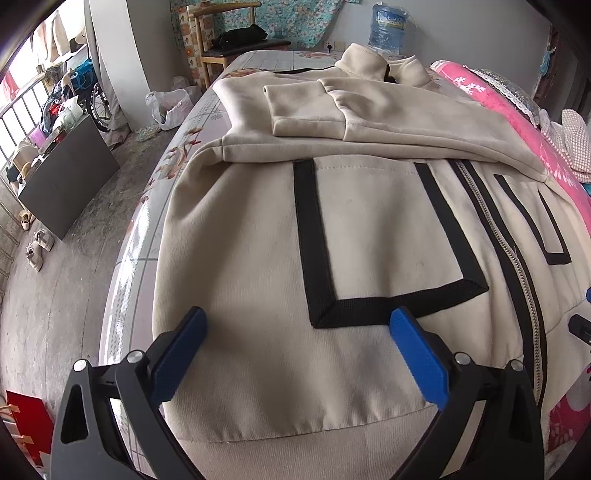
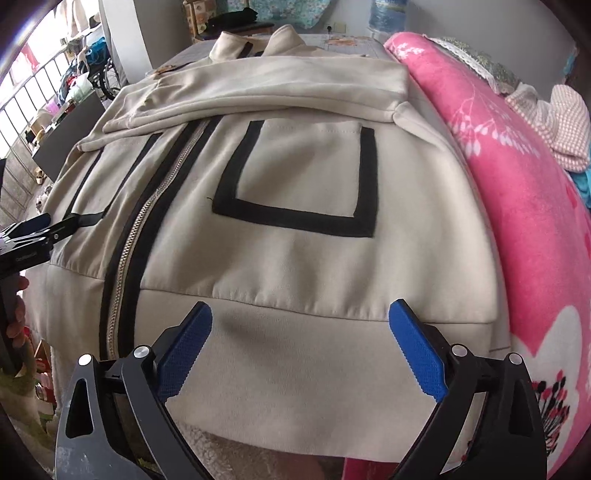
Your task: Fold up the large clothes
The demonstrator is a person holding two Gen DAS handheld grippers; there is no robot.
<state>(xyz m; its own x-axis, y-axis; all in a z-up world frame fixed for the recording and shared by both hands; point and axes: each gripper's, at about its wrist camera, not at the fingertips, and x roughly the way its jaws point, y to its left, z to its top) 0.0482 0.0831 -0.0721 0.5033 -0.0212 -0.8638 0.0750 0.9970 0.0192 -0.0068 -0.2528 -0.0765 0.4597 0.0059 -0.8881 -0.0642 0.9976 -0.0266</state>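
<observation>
The beige zip-up jacket point(image 1: 369, 229) lies flat on the bed point(image 1: 155, 206), sleeves folded across its far half, zipper point(image 2: 147, 221) closed. Left claw point(image 1: 297, 354) hovers wide open over the near hem; right claw point(image 2: 301, 349) too, gripping nothing. A pink blanket point(image 2: 517, 206) lies along the right.

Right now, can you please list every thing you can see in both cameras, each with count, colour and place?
jacket: 1, beige with black trim, flat on the bed, sleeves folded across the chest
zipper: 1, silver, down the jacket front
blanket: 1, pink with white flowers, beside the jacket
water bottle: 1, blue, beyond the bed's far end
plastic bag: 1, white, on the floor
shoes: 2, pale, on the floor
wooden chair: 1, light brown, behind the bed
left gripper: 1, black with blue pads, open above the hem
right gripper: 1, same colours, open above the hem
</observation>
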